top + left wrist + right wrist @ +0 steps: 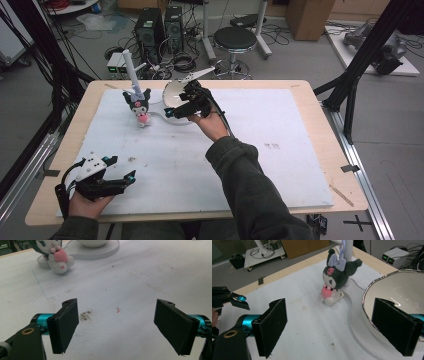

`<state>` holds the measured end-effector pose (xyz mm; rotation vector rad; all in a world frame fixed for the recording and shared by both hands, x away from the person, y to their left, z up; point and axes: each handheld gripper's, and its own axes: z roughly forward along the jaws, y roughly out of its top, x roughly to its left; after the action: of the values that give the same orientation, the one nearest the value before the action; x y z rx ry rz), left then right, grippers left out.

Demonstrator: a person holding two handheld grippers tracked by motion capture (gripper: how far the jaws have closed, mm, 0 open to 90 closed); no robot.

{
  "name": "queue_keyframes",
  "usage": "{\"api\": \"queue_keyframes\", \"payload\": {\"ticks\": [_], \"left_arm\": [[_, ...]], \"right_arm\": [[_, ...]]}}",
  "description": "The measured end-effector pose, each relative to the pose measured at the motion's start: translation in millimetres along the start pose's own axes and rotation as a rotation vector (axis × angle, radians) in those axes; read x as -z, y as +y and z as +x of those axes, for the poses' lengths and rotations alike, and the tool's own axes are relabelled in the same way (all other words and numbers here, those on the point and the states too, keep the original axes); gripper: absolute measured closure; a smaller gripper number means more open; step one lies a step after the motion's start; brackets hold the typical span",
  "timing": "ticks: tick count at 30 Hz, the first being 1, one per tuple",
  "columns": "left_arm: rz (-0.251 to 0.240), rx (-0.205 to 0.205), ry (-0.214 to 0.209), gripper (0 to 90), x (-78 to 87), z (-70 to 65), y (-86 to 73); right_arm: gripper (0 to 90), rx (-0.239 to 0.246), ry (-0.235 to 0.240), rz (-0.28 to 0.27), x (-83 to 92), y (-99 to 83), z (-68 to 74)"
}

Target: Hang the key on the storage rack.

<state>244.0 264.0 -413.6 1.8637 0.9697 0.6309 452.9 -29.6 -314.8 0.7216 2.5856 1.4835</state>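
Judging from the layout, no grasp is yet made: the dark grey plush doll with lilac bow and pink heart (pixel 336 280) stands untouched on the white foam sheet (pixel 280 135), just beside the white bowl with silvered rim (pixel 397 290). The right gripper (pixel 183 111) is held released near bowl and doll; the left gripper (pixel 112 176) lies released, well apart. Grit, possibly crumbs, is noted on the sheet. A black stool (pixel 235 39) and computer towers (pixel 160 27) are seen beyond the wooden table (pixel 327 150).

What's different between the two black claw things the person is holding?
The left gripper rests near the table's front edge, far from the plush toy; the right gripper reaches out beside the white bowl, one jaw near its rim. The left faces bare white mat. Both stand open, holding nothing.
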Motion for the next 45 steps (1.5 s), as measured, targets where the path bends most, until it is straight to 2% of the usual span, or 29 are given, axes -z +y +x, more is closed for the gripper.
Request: {"api": "queue_keyframes", "payload": {"ticks": [23,30,31,45], "left_arm": [[0.007,-0.007,-0.006,20.0,-1.7,-1.4,0.6],[0.005,-0.007,-0.004,20.0,-2.3,-1.6,0.7],[0.006,-0.005,-0.004,20.0,-2.4,-1.8,0.7],[0.007,-0.006,-0.004,20.0,-1.4,-2.8,0.8]], "right_arm": [[11.7,-0.009,-0.018,-0.015,30.8,-22.9,-6.6],[11.7,-0.014,-0.028,-0.010,36.7,-33.1,-7.3],[11.7,-0.028,-0.029,-0.003,37.5,-34.7,-7.4],[11.7,-0.023,-0.046,-0.005,50.3,-48.0,-9.7]]}}
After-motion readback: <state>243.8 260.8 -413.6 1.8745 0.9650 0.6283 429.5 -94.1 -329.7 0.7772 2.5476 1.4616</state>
